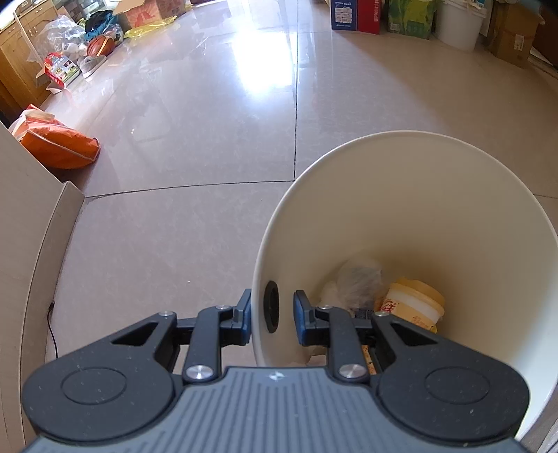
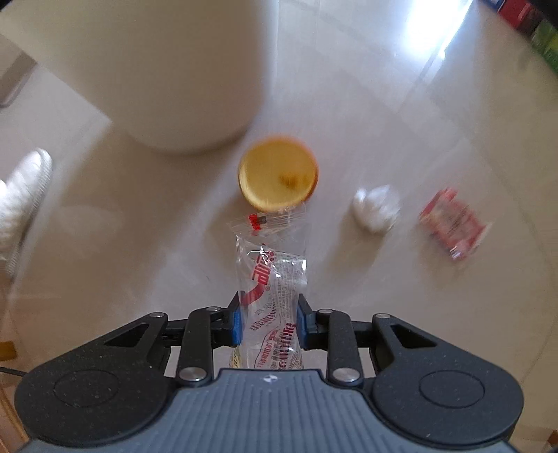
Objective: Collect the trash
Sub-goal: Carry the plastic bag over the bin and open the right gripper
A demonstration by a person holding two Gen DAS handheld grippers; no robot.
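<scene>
A white trash bin (image 1: 418,209) fills the right of the left wrist view. My left gripper (image 1: 272,315) straddles its rim beside a handle hole, shut on the wall. Inside lie a yellow cup (image 1: 411,303) and crumpled clear plastic (image 1: 355,282). In the right wrist view my right gripper (image 2: 269,320) is shut on a clear wrapper with red print (image 2: 275,278), which hangs forward above the floor. Below it sit a round yellow cup (image 2: 278,173), a white tissue ball (image 2: 375,207) and a red packet (image 2: 453,223). The bin's outer wall (image 2: 174,69) stands at the upper left.
Glossy tiled floor (image 1: 209,139) stretches ahead. An orange bag (image 1: 59,146) and a pale cabinet edge (image 1: 31,244) are at the left; boxes and a white bucket (image 1: 460,24) line the far wall. A white slipper (image 2: 24,195) is at the left of the right wrist view.
</scene>
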